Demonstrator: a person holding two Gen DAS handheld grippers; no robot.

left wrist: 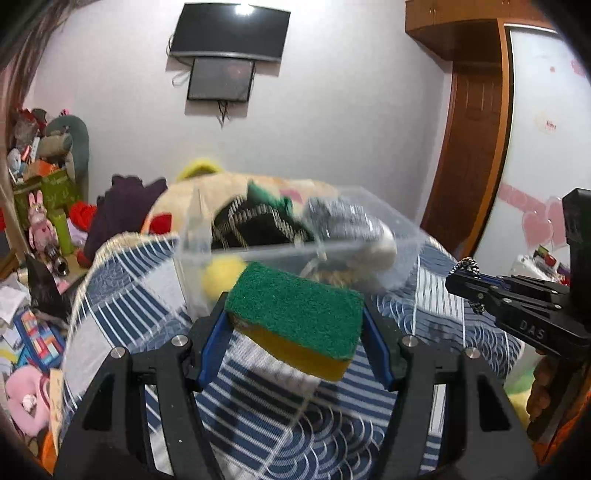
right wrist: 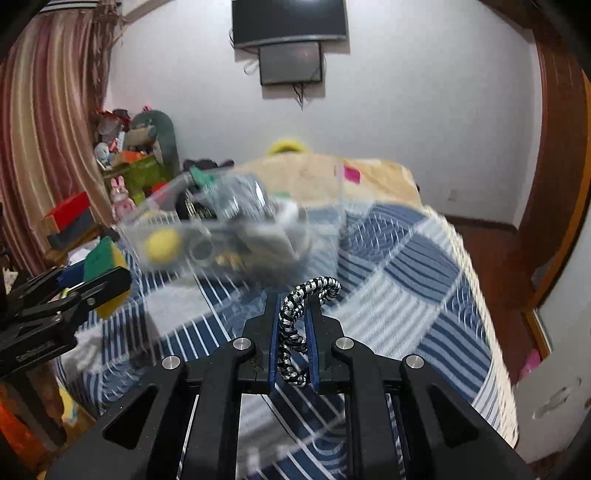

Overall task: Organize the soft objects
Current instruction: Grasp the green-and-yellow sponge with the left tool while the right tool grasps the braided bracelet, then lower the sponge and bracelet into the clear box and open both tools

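Note:
My left gripper [left wrist: 295, 314] is shut on a green-and-yellow sponge [left wrist: 295, 317] and holds it above the bed, just in front of a clear plastic bin [left wrist: 388, 229]. The bin holds several soft things, among them a yellow ball [left wrist: 221, 275] and a grey cloth [left wrist: 340, 218]. My right gripper [right wrist: 293, 299] is shut on a black-and-white braided cord [right wrist: 291, 317] and also hovers in front of the bin [right wrist: 155, 225]. The left gripper with the sponge [right wrist: 105, 258] shows at the left of the right wrist view. The right gripper [left wrist: 461, 277] shows at the right of the left wrist view.
The bin sits on a bed with a blue-and-white patterned cover [right wrist: 406, 266]. A beige blanket [right wrist: 369, 177] lies behind it. Cluttered toys and boxes [left wrist: 48, 177] stand left of the bed. A wooden door [left wrist: 469, 147] is at the right. Screens [right wrist: 290, 22] hang on the wall.

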